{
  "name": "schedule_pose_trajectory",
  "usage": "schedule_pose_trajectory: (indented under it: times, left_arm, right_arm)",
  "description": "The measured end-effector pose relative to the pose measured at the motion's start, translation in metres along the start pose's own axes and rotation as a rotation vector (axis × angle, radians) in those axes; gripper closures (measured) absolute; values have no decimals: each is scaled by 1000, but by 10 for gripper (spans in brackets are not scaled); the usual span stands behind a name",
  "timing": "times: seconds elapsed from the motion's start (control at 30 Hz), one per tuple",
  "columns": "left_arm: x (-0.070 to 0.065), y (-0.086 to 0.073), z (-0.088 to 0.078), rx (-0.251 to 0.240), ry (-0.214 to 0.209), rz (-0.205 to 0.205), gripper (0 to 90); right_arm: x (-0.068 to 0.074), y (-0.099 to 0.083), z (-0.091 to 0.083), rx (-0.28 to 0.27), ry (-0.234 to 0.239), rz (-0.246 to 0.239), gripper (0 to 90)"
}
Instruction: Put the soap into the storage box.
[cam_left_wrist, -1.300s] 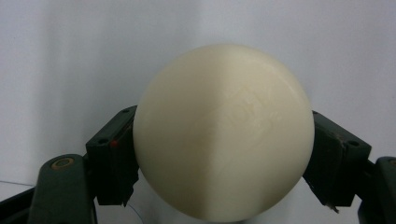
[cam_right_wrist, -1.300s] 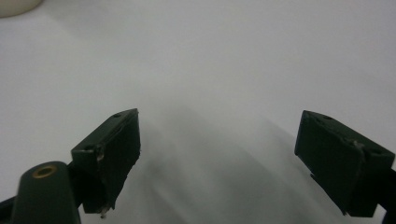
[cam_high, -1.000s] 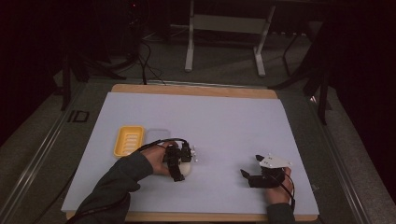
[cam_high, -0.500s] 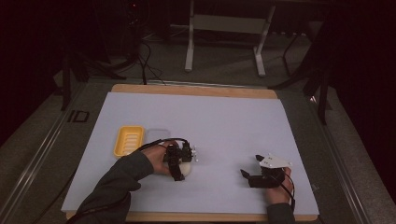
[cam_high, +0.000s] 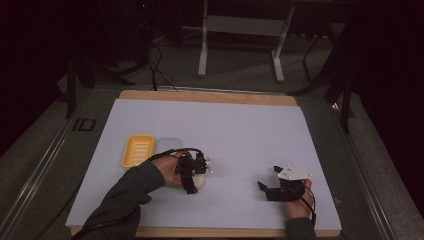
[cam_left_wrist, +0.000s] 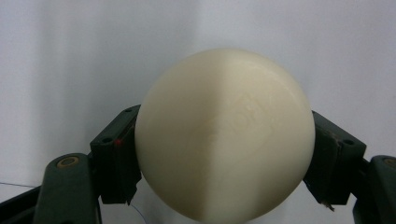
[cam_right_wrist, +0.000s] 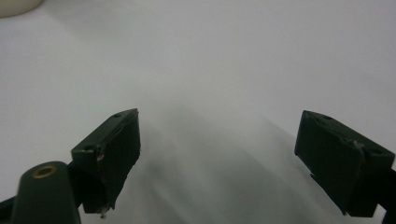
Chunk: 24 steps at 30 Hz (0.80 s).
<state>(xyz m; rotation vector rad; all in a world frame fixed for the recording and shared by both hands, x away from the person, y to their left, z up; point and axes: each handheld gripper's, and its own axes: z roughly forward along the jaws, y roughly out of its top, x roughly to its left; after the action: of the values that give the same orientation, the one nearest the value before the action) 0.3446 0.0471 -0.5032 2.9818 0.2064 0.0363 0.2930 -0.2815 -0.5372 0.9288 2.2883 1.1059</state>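
Centrally, left gripper clamping cream soap, bare mat around

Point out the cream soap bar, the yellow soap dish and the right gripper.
cream soap bar (cam_left_wrist: 224, 135): left gripper view, middle of its rounded face.
yellow soap dish (cam_high: 137, 150): high view, ridged floor.
right gripper (cam_right_wrist: 224, 158): right gripper view, gap between its open jaws.

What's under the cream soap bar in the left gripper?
The white table sheet lies beneath the soap bar, which the left gripper clamps. Whether the bar touches the sheet is hidden by the bar itself.
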Motion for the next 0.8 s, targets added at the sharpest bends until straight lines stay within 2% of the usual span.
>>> schedule_pose_trajectory:
  times: [0.37, 0.8]
  left_arm:
    - [1, -1, -2, 1, -5, -3, 248]
    - [6, -7, -20, -16, 21, -17, 248]
  right_arm:
    - [0, 0, 0, 1, 0, 1, 141]
    - [0, 0, 0, 1, -1, 0, 141]
